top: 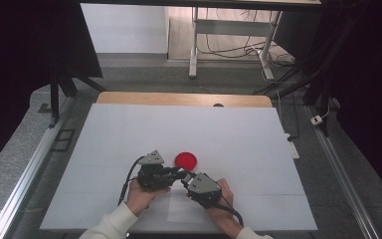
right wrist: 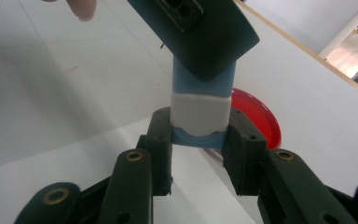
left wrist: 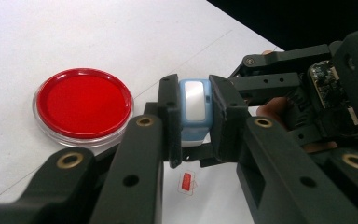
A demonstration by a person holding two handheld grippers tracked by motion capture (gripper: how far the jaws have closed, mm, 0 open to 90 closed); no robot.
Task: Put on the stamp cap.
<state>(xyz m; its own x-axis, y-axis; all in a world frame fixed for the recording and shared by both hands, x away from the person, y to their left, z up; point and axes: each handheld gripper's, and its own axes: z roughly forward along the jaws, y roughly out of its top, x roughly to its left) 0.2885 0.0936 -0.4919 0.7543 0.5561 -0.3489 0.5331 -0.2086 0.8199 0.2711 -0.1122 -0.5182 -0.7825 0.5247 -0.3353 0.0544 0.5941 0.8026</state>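
A small light-blue block with a white end piece hangs just above the table, caught between both grippers. My left gripper is shut on its blue body. My right gripper is shut on the white end, and its jaws meet the left gripper's almost tip to tip. In the high view the left gripper and the right gripper come together near the table's front middle, each held in a hand. A round red dish in a clear rim lies flat just beyond them.
White paper covers the table. A small red printed mark sits on it under the grippers. The table's wooden far edge shows beyond the paper. Metal rails run along both sides.
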